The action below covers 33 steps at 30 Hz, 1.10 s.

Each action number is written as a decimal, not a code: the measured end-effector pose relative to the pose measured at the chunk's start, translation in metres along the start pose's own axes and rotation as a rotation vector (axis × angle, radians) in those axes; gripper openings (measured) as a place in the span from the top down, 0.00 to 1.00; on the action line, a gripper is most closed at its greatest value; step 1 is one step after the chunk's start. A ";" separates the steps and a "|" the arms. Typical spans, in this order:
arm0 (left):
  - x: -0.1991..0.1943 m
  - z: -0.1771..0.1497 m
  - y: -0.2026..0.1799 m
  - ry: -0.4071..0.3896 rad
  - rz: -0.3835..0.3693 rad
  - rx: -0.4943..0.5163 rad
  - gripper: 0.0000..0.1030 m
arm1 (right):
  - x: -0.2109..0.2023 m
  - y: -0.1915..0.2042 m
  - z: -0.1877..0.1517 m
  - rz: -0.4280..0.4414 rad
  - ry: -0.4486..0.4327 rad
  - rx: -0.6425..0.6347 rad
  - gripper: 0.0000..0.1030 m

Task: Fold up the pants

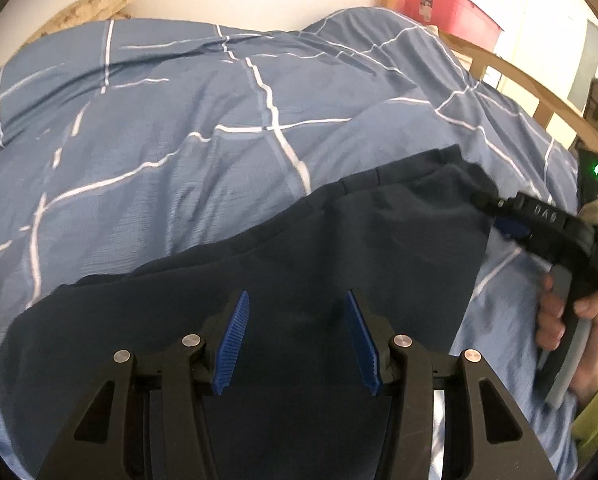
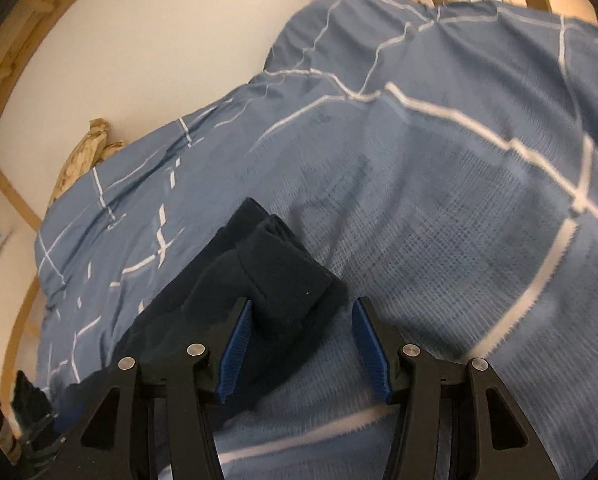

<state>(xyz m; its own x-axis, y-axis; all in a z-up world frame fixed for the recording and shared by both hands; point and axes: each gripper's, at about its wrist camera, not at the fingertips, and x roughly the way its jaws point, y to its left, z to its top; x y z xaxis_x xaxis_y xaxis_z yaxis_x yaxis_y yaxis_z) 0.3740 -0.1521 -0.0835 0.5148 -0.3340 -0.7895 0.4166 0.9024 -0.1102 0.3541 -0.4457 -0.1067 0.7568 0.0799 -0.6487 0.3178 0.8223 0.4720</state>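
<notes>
Dark navy pants (image 1: 299, 248) lie spread on a blue checked duvet (image 1: 179, 120). My left gripper (image 1: 297, 334) is open, its blue pads (image 1: 233, 348) hovering just over the middle of the pants. In the left wrist view the right gripper (image 1: 495, 210) sits at the pants' right edge, held by a hand (image 1: 559, 320). In the right wrist view my right gripper (image 2: 301, 344) is open, with a folded corner of the pants (image 2: 275, 276) lying between and just ahead of its fingers.
The duvet (image 2: 439, 160) covers a bed with a wooden frame (image 1: 539, 92). A white wall (image 2: 159, 60) is behind. A red box (image 1: 447, 4) stands past the bed. A tan cushion (image 1: 95, 4) lies at the far left corner.
</notes>
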 end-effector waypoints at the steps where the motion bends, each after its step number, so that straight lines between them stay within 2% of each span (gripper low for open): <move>1: 0.002 0.002 -0.001 0.003 -0.003 -0.007 0.52 | 0.002 -0.002 0.000 0.011 0.002 0.007 0.52; 5: 0.009 0.005 0.001 0.024 -0.007 -0.037 0.51 | 0.006 -0.001 0.004 0.043 0.027 -0.004 0.71; 8: 0.001 0.002 0.004 0.014 0.002 -0.037 0.51 | -0.003 0.006 0.006 0.027 0.003 -0.048 0.78; 14: -0.041 -0.006 0.019 -0.034 0.072 -0.019 0.51 | -0.050 0.053 0.010 -0.004 -0.124 -0.215 0.79; 20: -0.092 -0.015 0.065 -0.044 0.071 -0.134 0.50 | -0.086 0.129 0.001 0.012 -0.194 -0.422 0.80; 26: -0.145 -0.043 0.115 -0.079 0.127 -0.209 0.46 | -0.106 0.211 -0.027 0.059 -0.221 -0.621 0.81; 33: -0.171 -0.082 0.164 -0.071 0.161 -0.271 0.46 | -0.105 0.287 -0.082 0.093 -0.195 -0.803 0.81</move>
<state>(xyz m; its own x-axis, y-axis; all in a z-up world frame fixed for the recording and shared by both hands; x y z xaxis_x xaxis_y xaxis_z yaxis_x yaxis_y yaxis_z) 0.2928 0.0751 -0.0161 0.6128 -0.1904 -0.7670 0.1157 0.9817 -0.1512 0.3187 -0.1721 0.0482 0.8685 0.1289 -0.4786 -0.1990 0.9750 -0.0986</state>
